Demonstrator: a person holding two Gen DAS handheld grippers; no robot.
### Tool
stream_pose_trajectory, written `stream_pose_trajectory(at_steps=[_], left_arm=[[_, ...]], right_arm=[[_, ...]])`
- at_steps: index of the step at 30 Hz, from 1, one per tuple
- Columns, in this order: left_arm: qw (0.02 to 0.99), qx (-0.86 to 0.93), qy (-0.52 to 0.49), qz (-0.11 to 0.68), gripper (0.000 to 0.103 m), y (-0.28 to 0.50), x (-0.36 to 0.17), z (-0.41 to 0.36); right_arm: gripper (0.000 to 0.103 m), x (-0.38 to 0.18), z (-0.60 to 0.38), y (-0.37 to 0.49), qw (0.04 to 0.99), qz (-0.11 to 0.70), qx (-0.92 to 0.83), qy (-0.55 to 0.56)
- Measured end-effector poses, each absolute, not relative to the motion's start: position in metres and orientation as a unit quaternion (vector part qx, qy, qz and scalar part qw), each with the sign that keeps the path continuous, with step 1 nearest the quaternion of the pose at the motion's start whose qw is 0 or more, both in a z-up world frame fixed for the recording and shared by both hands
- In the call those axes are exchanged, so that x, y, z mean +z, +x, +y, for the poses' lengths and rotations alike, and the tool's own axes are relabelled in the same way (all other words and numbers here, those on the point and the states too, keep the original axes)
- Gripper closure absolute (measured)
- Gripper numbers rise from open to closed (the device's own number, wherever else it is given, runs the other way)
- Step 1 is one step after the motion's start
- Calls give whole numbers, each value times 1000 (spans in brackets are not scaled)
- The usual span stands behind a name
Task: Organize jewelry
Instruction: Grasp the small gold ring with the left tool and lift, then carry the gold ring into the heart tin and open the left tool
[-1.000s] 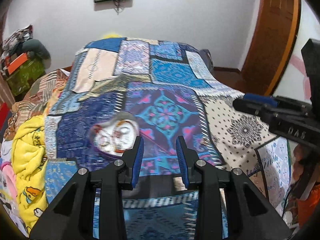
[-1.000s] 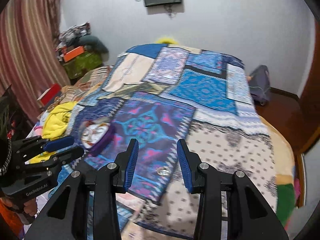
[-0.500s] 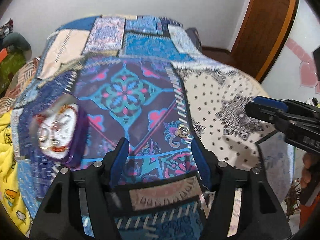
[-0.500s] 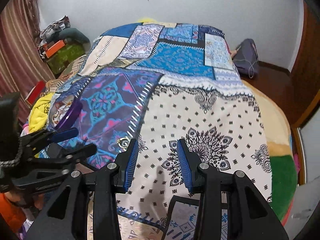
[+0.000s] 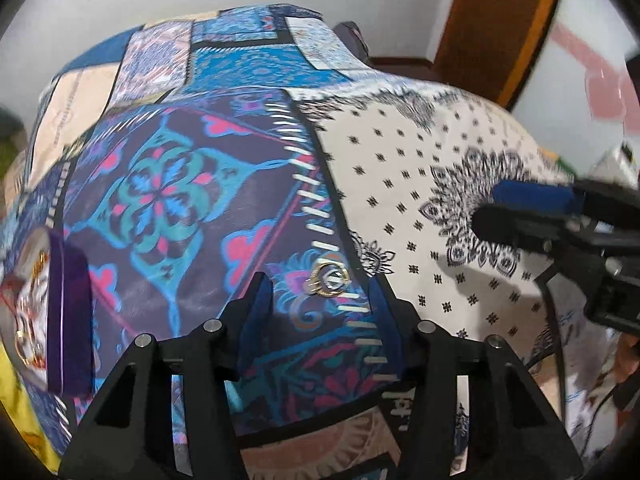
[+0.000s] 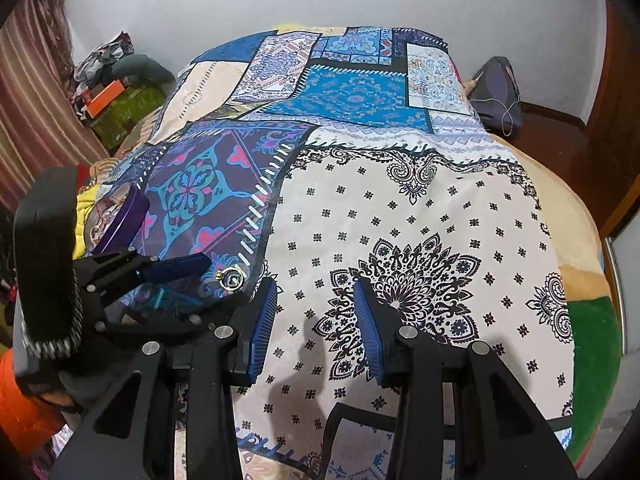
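Note:
A small gold ring piece (image 5: 330,278) lies on the patchwork bedspread (image 5: 400,152), on the dark purple patch near its white stitched edge. My left gripper (image 5: 320,304) hangs just over it, a blue pad on each side; the jaws are closing and neither pad touches the ring. The same ring (image 6: 231,278) shows in the right wrist view beside the left gripper (image 6: 208,284). An open purple jewelry box (image 5: 68,312) with several pieces on its white lining sits at the far left. My right gripper (image 6: 316,320) stands open and empty over the white patterned patch.
The bed fills most of both views. A yellow cloth (image 6: 86,200) lies beside the box (image 6: 120,216). A dark bag (image 6: 496,92) rests on the floor at the back right, a clutter pile (image 6: 112,88) at the back left, a wooden door (image 5: 500,20) at right.
My left gripper moved right and down, from beside the jewelry box to over the gold ring, its jaws wider than at first. The right gripper sank over the white patch.

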State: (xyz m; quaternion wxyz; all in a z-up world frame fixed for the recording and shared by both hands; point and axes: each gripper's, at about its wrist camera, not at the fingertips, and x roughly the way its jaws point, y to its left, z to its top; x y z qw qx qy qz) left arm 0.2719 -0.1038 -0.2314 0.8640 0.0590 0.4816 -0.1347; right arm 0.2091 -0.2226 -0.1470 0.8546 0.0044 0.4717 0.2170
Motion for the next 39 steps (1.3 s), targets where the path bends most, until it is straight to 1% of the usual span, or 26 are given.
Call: stream_pose_trajectory(at_steps=[1, 4, 5, 6, 13, 19, 25, 28, 30, 31, 33, 39], left_arm=[[863, -135, 76, 482, 54, 272, -232, -109], [860, -139, 98, 480, 65, 273, -234, -115], [861, -139, 101, 479, 75, 274, -234, -115], [861, -140, 104, 478, 79, 275, -234, -115], [866, -153, 66, 472, 79, 265, -224, -102], [886, -131, 37, 444, 79, 247, -198, -70], [892, -102, 32, 439, 79, 232, -194, -43], [893, -94, 32, 438, 79, 226, -196, -36], [895, -92, 33, 436, 79, 223, -197, -34], [896, -91, 32, 434, 79, 222, -197, -34], [898, -89, 31, 430, 79, 218, -195, -33], [903, -88, 17, 420, 79, 210, -187, -27]], right_arm=[[67, -148, -223, 209, 854, 473, 217, 5], [67, -147, -222, 208, 854, 472, 219, 5], [67, -146, -222, 209, 854, 472, 220, 5], [67, -145, -221, 207, 854, 470, 221, 5], [67, -144, -213, 208, 853, 468, 232, 3], [67, -161, -186, 211, 834, 488, 256, -10], [67, -173, -153, 208, 825, 489, 279, -42], [81, -183, -143, 210, 821, 495, 277, -59], [90, -183, -141, 209, 828, 486, 271, -70], [92, -184, -141, 208, 829, 484, 271, -74], [94, -184, -142, 207, 830, 482, 270, -76], [95, -177, -141, 206, 831, 484, 267, -66]])
